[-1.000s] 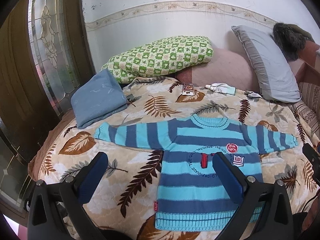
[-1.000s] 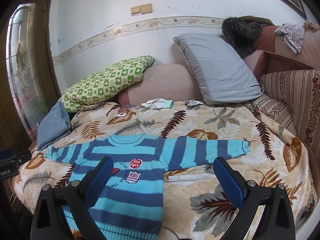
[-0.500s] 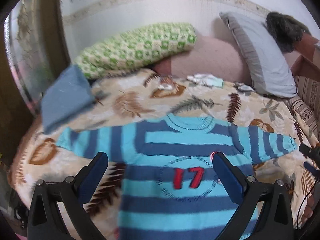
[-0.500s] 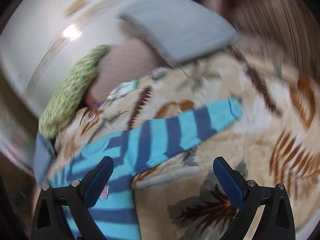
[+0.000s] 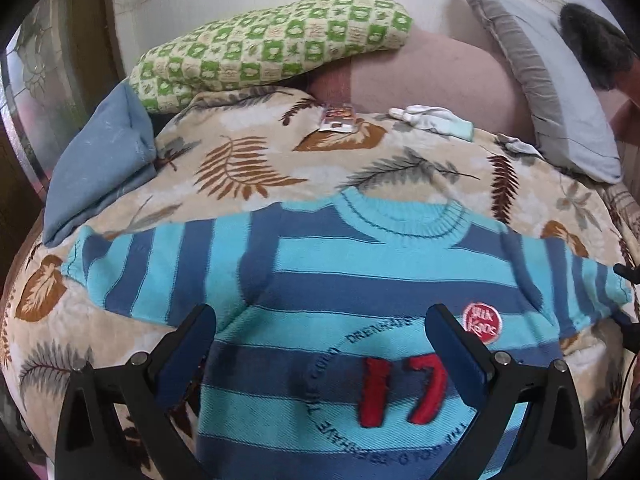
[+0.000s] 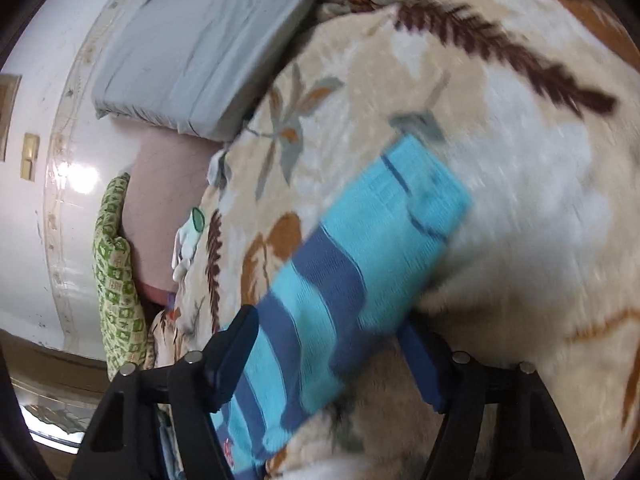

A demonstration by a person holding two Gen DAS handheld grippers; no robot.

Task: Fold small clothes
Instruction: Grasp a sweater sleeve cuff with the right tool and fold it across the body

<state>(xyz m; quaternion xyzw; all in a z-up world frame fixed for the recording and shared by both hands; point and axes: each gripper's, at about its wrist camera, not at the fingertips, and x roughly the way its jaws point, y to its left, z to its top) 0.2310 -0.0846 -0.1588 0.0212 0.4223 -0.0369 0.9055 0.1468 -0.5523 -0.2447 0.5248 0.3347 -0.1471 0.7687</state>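
Left gripper (image 5: 320, 344) stands wide open at the bottom of its frame, its two blue pads hovering over the chest of the striped sweater (image 5: 340, 280) with nothing between them. That sweater lies flat and face up on the leaf-patterned blanket (image 5: 248, 160) of the bed, sleeves spread toward both edges of the frame, a red 17 low in the centre. In the other view, the right gripper (image 6: 332, 356) is rolled sideways, its jaws closing around the sleeve (image 6: 360, 272), which runs diagonally from lower left to centre; the pads do not visibly press it yet. A grey pillow (image 6: 200, 52) sits upper left.
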